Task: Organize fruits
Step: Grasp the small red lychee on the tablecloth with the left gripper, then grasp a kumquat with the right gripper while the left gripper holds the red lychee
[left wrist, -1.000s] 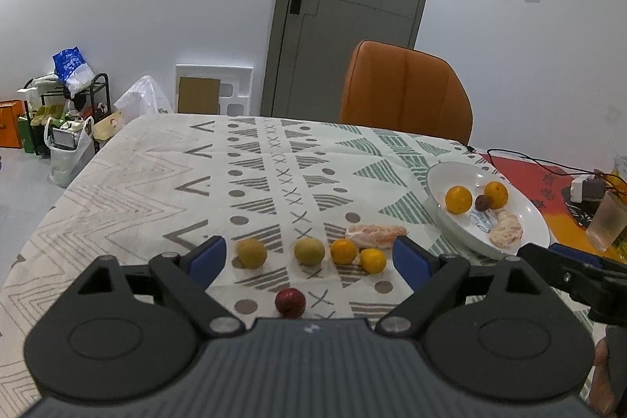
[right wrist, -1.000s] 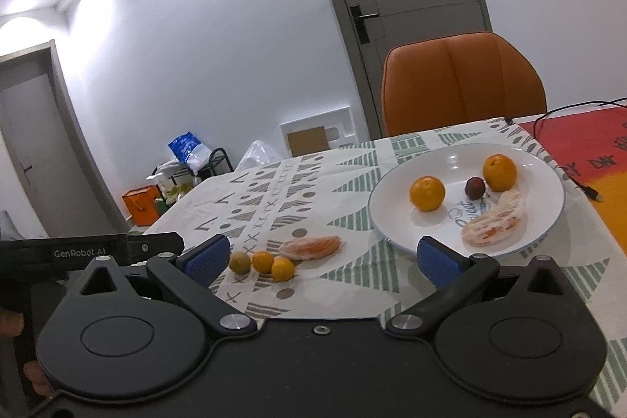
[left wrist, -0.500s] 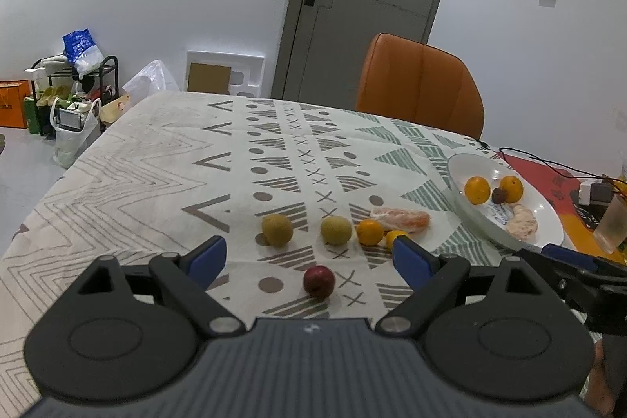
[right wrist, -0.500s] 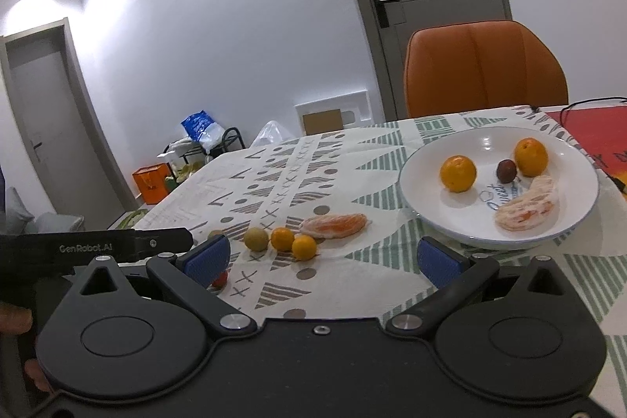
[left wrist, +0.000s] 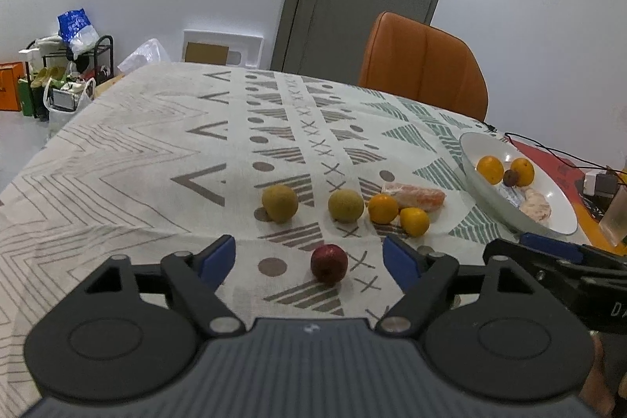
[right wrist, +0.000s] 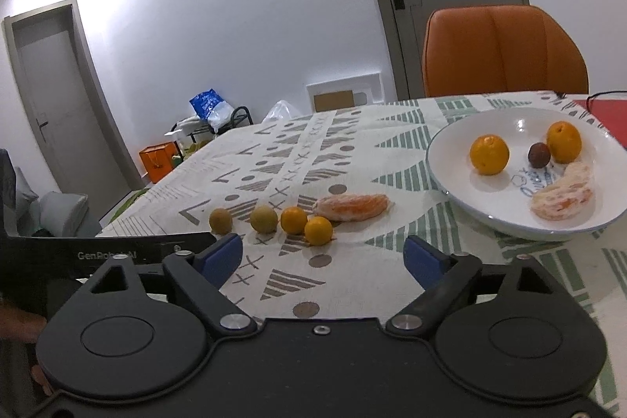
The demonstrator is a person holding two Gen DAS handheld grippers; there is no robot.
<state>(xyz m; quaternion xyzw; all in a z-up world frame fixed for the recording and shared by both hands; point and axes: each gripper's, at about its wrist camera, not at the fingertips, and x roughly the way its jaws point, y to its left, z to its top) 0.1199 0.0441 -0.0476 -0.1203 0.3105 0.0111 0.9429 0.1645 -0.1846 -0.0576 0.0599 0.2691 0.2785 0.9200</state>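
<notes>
A red fruit (left wrist: 329, 263) lies on the patterned tablecloth, between the open fingers of my left gripper (left wrist: 311, 257), untouched. Beyond it lie two yellow-green fruits (left wrist: 279, 203) (left wrist: 345, 205), two small oranges (left wrist: 383, 208) (left wrist: 414, 221) and a peeled citrus piece (left wrist: 415, 196). The white plate (right wrist: 443, 151) holds two oranges (right wrist: 489, 155) (right wrist: 563, 142), a dark plum (right wrist: 539, 154) and a peeled piece (right wrist: 564, 196). My right gripper (right wrist: 323, 255) is open and empty, with the nearest small orange (right wrist: 318, 230) just beyond it.
An orange chair (left wrist: 423, 65) stands at the table's far side. A red mat, cables and a clear cup (left wrist: 615, 218) are at the right edge. The table's left edge drops to the floor with bags and a rack (left wrist: 66, 73).
Both grippers have moved back and tilted, so the fruits sit higher and farther in view. The red fruit now lies between the left fingers. Nothing was grasped.
</notes>
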